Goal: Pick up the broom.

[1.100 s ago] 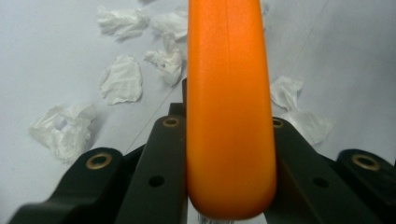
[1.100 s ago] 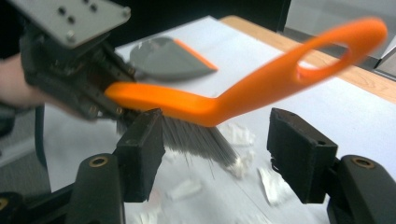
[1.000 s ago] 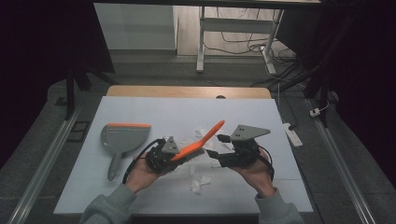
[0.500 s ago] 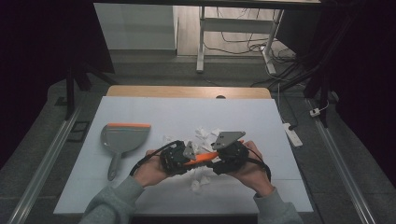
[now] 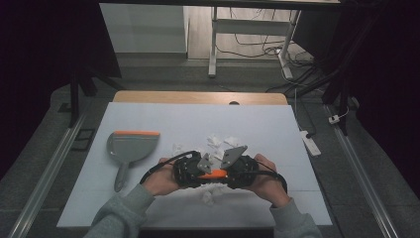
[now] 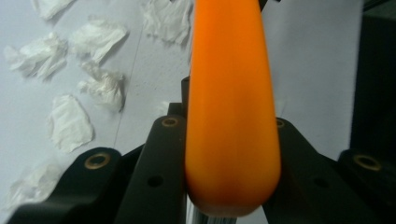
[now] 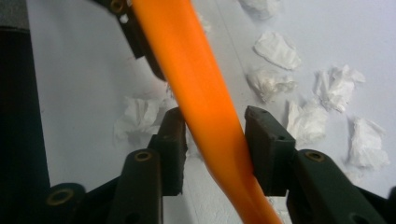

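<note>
Clamped in the left gripper (image 6: 233,186): smooth, glossy orange handle (image 6: 231,102), rounded at its butt, tapering away. Right gripper (image 7: 212,140) just closing around its slimmer stretch, fingers (image 7: 264,140) touching it. Held above the white tabletop (image 5: 277,124), crumpled paper scraps (image 7: 275,49) beyond.

white table (image 5: 277,129) bears dustpan (image 5: 130,148) and crumpled paper scraps (image 5: 218,141).

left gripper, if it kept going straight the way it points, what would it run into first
Most likely the right gripper. The left gripper points along the orange handle it is shut on, and in the high view the right gripper faces it at the handle's other end. Depth between them is unclear.
</note>
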The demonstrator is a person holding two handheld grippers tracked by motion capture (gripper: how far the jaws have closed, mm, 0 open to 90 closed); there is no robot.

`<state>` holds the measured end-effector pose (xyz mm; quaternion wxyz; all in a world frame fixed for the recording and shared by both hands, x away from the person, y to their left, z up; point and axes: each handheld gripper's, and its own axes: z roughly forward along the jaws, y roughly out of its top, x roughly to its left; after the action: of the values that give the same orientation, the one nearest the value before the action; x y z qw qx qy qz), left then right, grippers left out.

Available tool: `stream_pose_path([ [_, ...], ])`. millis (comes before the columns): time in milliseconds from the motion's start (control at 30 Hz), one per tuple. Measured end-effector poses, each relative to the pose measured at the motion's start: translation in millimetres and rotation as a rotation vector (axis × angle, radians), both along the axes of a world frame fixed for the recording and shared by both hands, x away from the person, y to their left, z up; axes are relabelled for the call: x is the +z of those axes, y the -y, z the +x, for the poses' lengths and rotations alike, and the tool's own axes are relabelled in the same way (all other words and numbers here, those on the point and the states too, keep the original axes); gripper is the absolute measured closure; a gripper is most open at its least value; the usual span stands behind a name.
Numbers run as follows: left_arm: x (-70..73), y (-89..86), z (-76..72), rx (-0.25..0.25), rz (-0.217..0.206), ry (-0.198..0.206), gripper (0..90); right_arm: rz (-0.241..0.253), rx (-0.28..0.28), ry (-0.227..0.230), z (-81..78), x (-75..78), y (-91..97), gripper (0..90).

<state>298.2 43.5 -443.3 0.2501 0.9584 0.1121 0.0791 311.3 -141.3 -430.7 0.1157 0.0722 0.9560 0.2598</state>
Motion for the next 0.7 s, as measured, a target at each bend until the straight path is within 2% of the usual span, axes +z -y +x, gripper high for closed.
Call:
stream_pose_path([
  [133, 2.9, -6.6, 3.8, -0.026, -0.046, -0.033, 78.5, 0.008, 0.034, -0.006, -1.1, 0.1, 1.5, 64.4],
  [233, 5.0, -9.8, 5.2, -0.018, -0.065, -0.005, 75.5, -0.009, 0.053, 0.013, -3.5, 1.6, 1.8, 67.7],
  [300, 6.3, -12.1, 6.5, -0.007, -0.085, -0.002, 72.6, 0.003, 0.058, 0.013, -4.0, 1.2, 2.4, 69.0],
  [400, 9.8, -17.8, 6.9, 0.059, -0.124, 0.060, 59.5, 0.045, 0.048, 0.004, -2.2, 2.4, 4.6, 70.3],
  [433, 9.8, -17.8, 6.9, 0.059, -0.124, 0.060, 51.5, 0.053, 0.042, 0.008, -1.6, 3.1, 5.7, 70.4],
  [467, 13.7, -23.1, 5.8, 0.114, -0.158, 0.094, 45.0, 0.065, 0.027, 0.005, -1.4, 3.5, 6.7, 70.4],
  [500, 13.7, -23.1, 5.8, 0.114, -0.158, 0.094, 42.3, 0.074, 0.023, 0.006, -0.5, 3.7, 8.0, 70.4],
  [533, 16.3, -27.3, 5.5, 0.135, -0.183, 0.101, 39.5, 0.082, 0.012, 0.011, 0.4, 3.8, 9.4, 70.5],
  [567, 18.9, -31.6, 4.5, 0.164, -0.208, 0.111, 39.5, 0.082, 0.012, 0.011, 0.4, 3.8, 9.4, 70.5],
  [600, 21.3, -36.4, 3.5, 0.191, -0.233, 0.122, 35.2, 0.101, -0.004, 0.003, 2.8, 4.1, 12.4, 70.5],
  [700, 25.8, -51.9, -2.3, 0.275, -0.286, 0.145, 34.2, 0.127, -0.019, -0.005, 5.1, 3.7, 15.4, 70.5],
])
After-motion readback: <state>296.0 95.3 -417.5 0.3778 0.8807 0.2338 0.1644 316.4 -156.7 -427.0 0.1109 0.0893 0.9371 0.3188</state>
